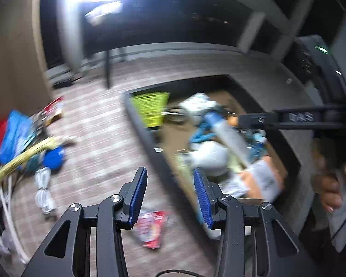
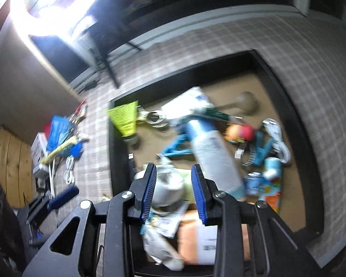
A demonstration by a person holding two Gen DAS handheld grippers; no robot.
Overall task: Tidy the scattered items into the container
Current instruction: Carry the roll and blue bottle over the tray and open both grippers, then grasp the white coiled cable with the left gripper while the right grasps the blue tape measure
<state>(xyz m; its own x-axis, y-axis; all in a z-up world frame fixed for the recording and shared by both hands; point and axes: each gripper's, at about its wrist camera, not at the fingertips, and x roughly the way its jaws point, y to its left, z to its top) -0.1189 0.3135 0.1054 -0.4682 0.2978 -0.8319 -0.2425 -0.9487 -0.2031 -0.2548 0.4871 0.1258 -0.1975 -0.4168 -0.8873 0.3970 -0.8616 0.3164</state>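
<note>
Between two picks, by the look of it: most items already in the container [image 2: 274, 85], a dark-rimmed tray with a brown floor filling the centre and right of the right wrist view. Inside: a yellow-green shuttlecock [image 2: 124, 120] at upper left of the tray, a white and blue bottle [image 2: 214, 157] lying across the middle, a white cable [image 2: 279, 138] at far right, a blue clothes hanger [image 2: 180, 145] under the bottle.

Right gripper [image 2: 173, 182] over the lower part of the tray, jaws apart, nothing pressed between the blue pads; a whitish round thing behind the gap, not gripped. Left gripper [image 1: 170, 184] straddling the tray's near rim at lower centre of the left wrist view, jaws also apart and empty.

Still outside on the checked cloth: a red snack packet [image 1: 152, 228] just below the left gripper, a coiled white cord [image 1: 43, 189] at lower left, a blue bag [image 1: 13, 138] and a yellow stick [image 1: 18, 159] at far left, heaped together.

Probably next: swing the left gripper down to the red packet, the nearest one, close on an edge, lift over the rim. Flat and soft, so likely a low approach needed. Much blur here; finer details not readable
</note>
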